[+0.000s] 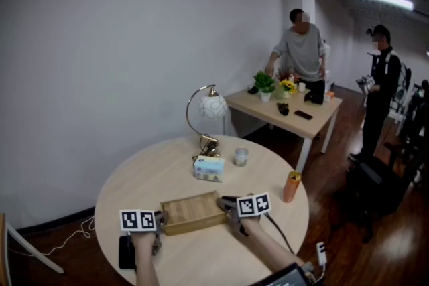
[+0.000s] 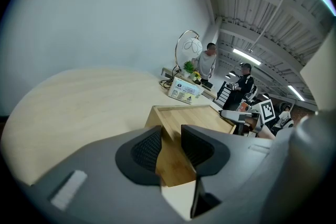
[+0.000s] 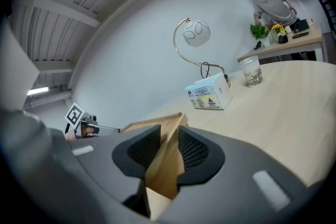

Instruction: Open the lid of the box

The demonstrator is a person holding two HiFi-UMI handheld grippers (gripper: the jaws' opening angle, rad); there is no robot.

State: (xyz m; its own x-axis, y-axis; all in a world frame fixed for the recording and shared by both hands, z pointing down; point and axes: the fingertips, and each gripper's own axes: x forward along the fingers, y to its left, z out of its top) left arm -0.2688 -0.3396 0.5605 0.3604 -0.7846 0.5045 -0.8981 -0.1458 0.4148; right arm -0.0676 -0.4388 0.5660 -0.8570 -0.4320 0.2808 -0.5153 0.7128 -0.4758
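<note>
Fingers (image 2: pixel 146 150) of the left gripper (image 1: pixel 161 220) squeeze the left end of the box (image 1: pixel 194 213). Fingers (image 3: pixel 195 149) of the right gripper (image 1: pixel 228 205) pinch its right end, with wood tight between them.

The box sits on the near side of the round counter (image 1: pixel 154 171), between the two grippers. It lies flat with its top up. Its long side runs left to right, and the right end sits a bit farther away. The lid (image 1: pixel 190 205) looks shut.

I think a few things could go wrong. If the left fingers also hold the lid, it will not lift. If the right side pulls up too hard, the whole box could tip or slip out. It could also slide toward the tissue pack (image 1: pixel 209 169).

Farther back stand a cup (image 1: pixel 241 157) and a lamp (image 1: pixel 209 110).
</note>
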